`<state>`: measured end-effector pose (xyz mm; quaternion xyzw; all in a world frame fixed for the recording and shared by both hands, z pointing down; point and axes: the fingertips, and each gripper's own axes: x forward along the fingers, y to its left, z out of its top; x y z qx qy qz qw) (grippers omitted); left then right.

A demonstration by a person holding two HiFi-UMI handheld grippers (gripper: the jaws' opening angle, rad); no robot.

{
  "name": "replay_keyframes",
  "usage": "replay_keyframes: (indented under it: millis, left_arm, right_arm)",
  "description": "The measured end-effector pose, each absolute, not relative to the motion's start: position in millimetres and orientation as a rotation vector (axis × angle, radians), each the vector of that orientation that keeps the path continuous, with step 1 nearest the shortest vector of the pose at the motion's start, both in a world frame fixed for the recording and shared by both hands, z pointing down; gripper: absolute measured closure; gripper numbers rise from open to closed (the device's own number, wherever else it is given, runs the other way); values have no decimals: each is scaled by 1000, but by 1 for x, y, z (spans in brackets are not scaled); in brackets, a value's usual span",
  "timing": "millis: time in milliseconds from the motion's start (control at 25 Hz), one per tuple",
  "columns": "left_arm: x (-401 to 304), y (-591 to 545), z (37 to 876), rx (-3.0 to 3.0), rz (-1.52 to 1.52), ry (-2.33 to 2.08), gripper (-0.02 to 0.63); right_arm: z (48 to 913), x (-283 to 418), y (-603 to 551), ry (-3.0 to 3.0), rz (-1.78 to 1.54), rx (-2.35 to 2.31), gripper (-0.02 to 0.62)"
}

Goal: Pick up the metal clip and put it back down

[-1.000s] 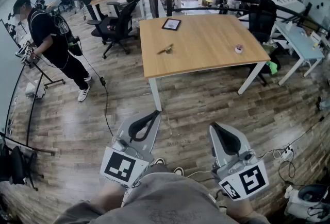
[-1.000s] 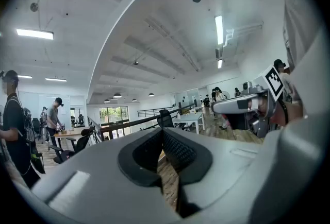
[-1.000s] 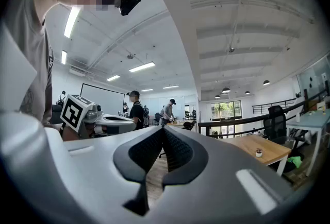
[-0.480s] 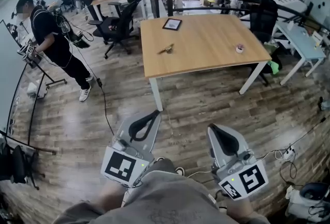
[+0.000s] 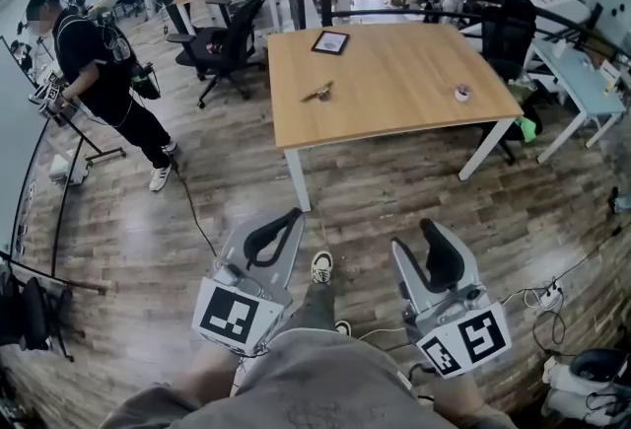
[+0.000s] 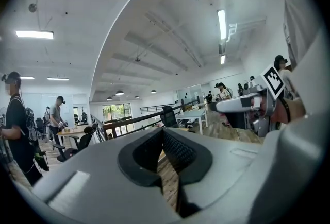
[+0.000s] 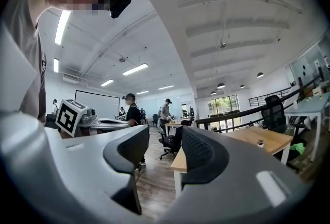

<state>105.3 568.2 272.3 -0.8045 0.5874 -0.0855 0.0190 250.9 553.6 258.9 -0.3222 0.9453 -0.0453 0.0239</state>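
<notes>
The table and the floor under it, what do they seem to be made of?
The table top looks like pale wood or wood-look laminate, with a matte, even grain. Its legs look like white painted metal. The floor shows grey-brown planks, either real wood or printed vinyl.

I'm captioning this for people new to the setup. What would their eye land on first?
Low in the head view are two grey grippers: the left gripper is shut, and the right gripper is empty, its jaws having just been opening. Beyond them stands a wooden table with the small metal clip on it, and a person in black stands at far left.
</notes>
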Motion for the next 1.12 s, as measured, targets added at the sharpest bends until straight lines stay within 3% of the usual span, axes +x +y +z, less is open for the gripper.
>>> replay_keyframes:
  millis: [560,1120]
  left_arm:
    - [51,434,280,-2505,-251,1846,606]
    - [-55,281,295,-2547,-298,1839,606]
  right_arm:
    - [279,199,413,2966,-282,-1006,413]
    - [324,92,253,2992,-618,-1009,413]
